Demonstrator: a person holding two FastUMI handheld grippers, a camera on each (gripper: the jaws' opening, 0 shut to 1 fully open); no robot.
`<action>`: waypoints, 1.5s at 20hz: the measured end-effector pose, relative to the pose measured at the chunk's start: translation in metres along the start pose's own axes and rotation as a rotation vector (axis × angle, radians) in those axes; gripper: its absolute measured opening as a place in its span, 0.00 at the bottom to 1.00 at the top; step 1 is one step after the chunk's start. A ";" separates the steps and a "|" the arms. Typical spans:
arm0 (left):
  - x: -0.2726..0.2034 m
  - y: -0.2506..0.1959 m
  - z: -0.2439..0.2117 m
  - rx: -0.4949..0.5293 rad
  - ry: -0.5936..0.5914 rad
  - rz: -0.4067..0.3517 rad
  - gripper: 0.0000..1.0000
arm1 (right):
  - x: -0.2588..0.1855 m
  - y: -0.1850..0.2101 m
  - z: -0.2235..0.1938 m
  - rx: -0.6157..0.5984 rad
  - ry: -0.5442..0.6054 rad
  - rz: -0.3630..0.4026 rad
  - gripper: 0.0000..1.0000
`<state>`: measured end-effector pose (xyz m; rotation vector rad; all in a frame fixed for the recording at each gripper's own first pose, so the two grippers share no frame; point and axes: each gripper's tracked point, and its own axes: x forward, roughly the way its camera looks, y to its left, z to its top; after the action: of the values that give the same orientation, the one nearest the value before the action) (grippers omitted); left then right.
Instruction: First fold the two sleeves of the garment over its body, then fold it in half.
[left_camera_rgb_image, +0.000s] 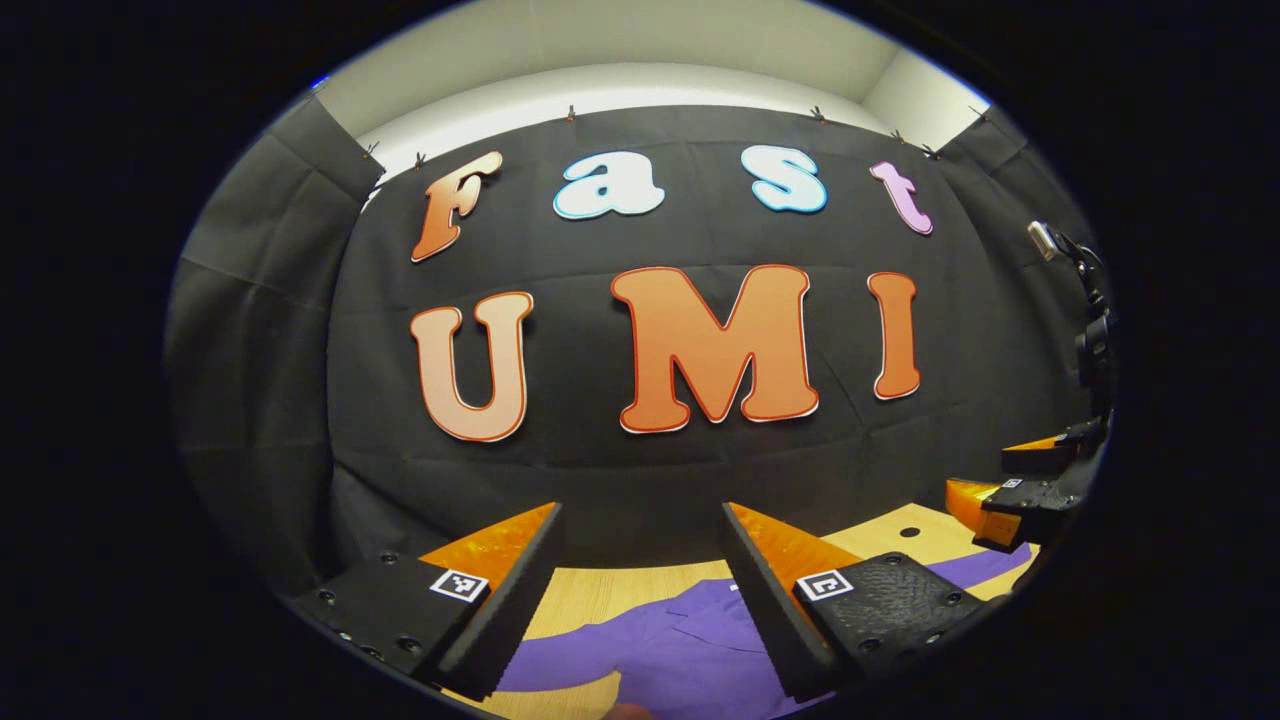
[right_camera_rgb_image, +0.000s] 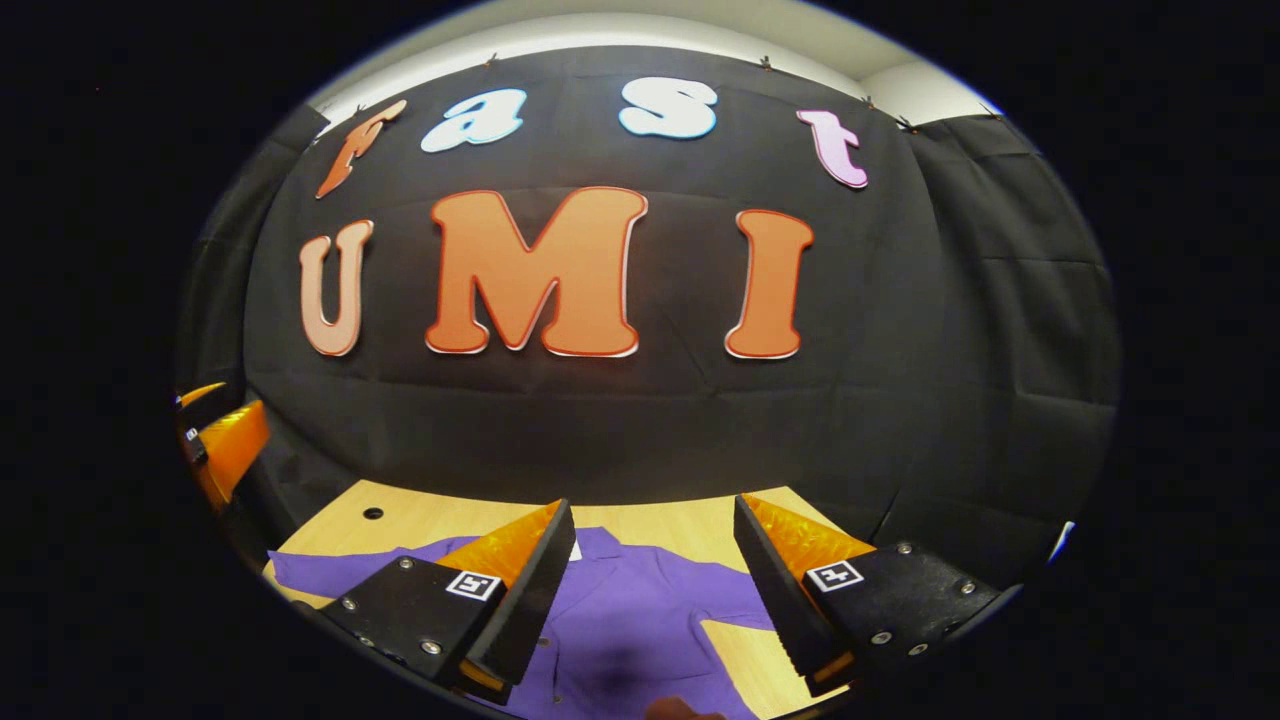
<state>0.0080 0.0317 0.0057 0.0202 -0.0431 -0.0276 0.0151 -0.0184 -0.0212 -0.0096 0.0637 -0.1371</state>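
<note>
Left gripper view: left tongs (left_camera_rgb_image: 640, 590) released, jaws wide, held level above the purple cloth garment (left_camera_rgb_image: 690, 650) lying flat on the pale wooden desk (left_camera_rgb_image: 620, 590). Right tongs (left_camera_rgb_image: 1010, 490) off to the side. To start well, dip low and pinch a sleeve cuff cleanly.

Right gripper view: right tongs (right_camera_rgb_image: 650, 590) released, poised high over garment (right_camera_rgb_image: 640, 620), pointing forward.

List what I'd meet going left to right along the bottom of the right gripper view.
The other claw at the left edge → round hole in the light wooden table → the purple garment seen between this claw's open fingers → bare wooden tabletop.
</note>
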 end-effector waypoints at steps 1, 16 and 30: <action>0.000 0.001 -0.001 -0.001 0.003 0.004 0.96 | 0.003 -0.013 -0.004 -0.004 0.006 -0.028 0.95; 0.004 -0.015 -0.020 -0.005 0.087 0.067 0.96 | 0.036 -0.229 -0.141 0.031 0.395 -0.364 0.95; -0.022 -0.047 -0.043 0.070 0.197 0.153 0.96 | 0.069 -0.327 -0.277 0.294 0.909 -0.344 0.97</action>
<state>-0.0133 -0.0137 -0.0396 0.0895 0.1519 0.1285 0.0206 -0.3528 -0.2976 0.3391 0.9519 -0.4863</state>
